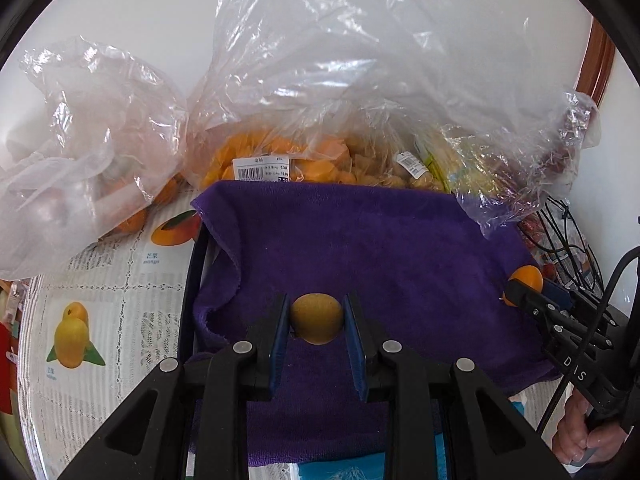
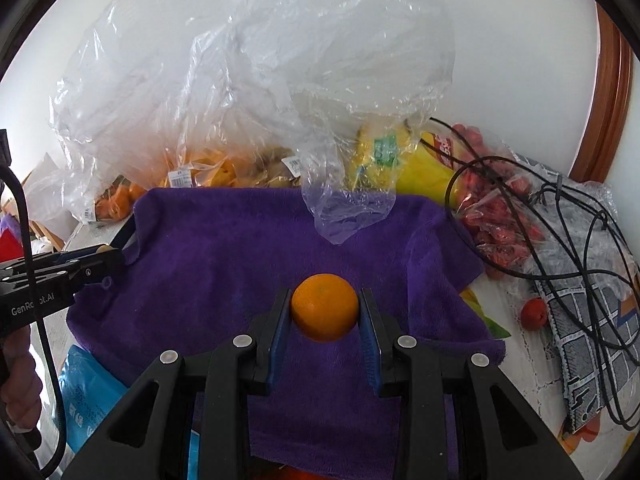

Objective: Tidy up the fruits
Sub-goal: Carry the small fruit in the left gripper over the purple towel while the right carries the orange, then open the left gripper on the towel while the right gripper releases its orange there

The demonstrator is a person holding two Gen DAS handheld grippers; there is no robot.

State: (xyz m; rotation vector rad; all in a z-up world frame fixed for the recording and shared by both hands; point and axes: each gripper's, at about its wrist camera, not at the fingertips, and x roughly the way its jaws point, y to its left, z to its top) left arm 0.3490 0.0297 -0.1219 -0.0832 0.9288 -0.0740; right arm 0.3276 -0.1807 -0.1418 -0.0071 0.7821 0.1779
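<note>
- Left wrist view: left gripper clamping a dull yellow-brown fruit between its blue pads, hanging over a purple towel.
- Right wrist view: right gripper pinching an orange the same way, blue pads pressing on both its sides, also over the purple towel.
- Showing at the right edge of the left wrist view: the right gripper with its orange peeking out behind the fingers, and a hand gripping the handle below.
- Showing at the left edge of the right wrist view: the left gripper, reaching in over the towel's left border.
- Lying at the far side of the towel: clear plastic bags, crumpled and puffed up, with bagged orange-yellow fruit under price labels.
- Sitting to the far right: a bag of red fruit with black cables looping over it, and a lone small red fruit just beside on the tablecloth.
- Spreading at the left: a tablecloth printed with mango pictures.
</note>
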